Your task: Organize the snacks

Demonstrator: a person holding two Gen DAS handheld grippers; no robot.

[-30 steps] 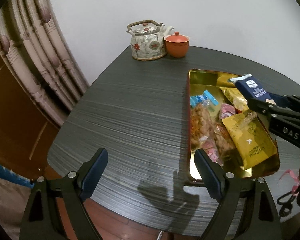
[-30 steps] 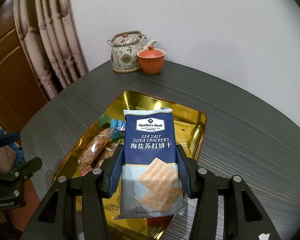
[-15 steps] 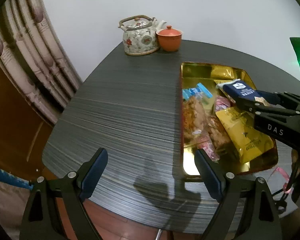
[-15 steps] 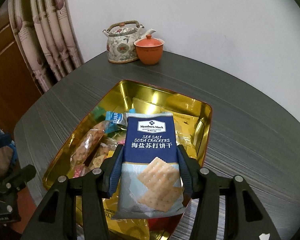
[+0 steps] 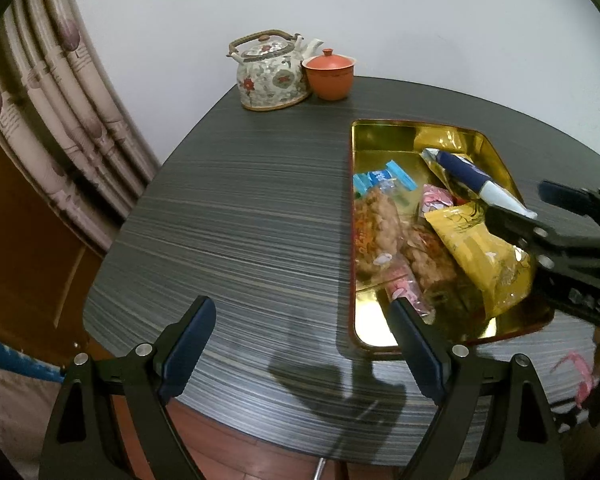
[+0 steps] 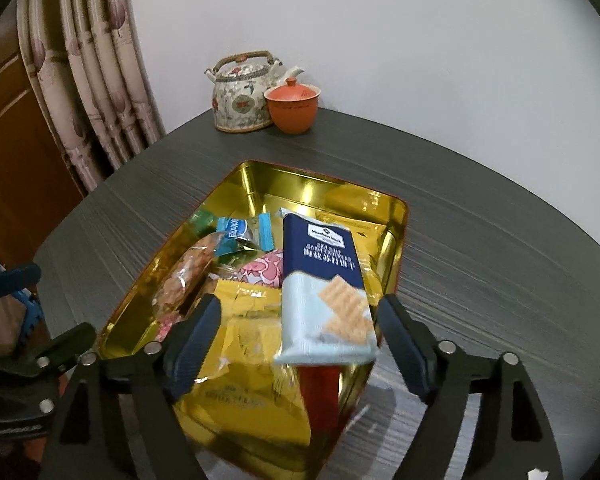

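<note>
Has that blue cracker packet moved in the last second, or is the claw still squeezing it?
Yes. The right gripper has opened and the cracker packet has dropped toward the gold tray, tilting right, its top nearer the tray's far wall.

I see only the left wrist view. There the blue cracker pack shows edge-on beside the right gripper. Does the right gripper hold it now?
Observer: No. In the right wrist view the right gripper is open, with a gap on each side of the cracker pack.
Operator: Which face of the pack is up?
Observer: The printed front, with the cracker picture at the near end.
Operator: What is under it?
Observer: Its near end is over the yellow bag inside the tin. The pack is blurred, so I cannot tell if it rests there.
</note>
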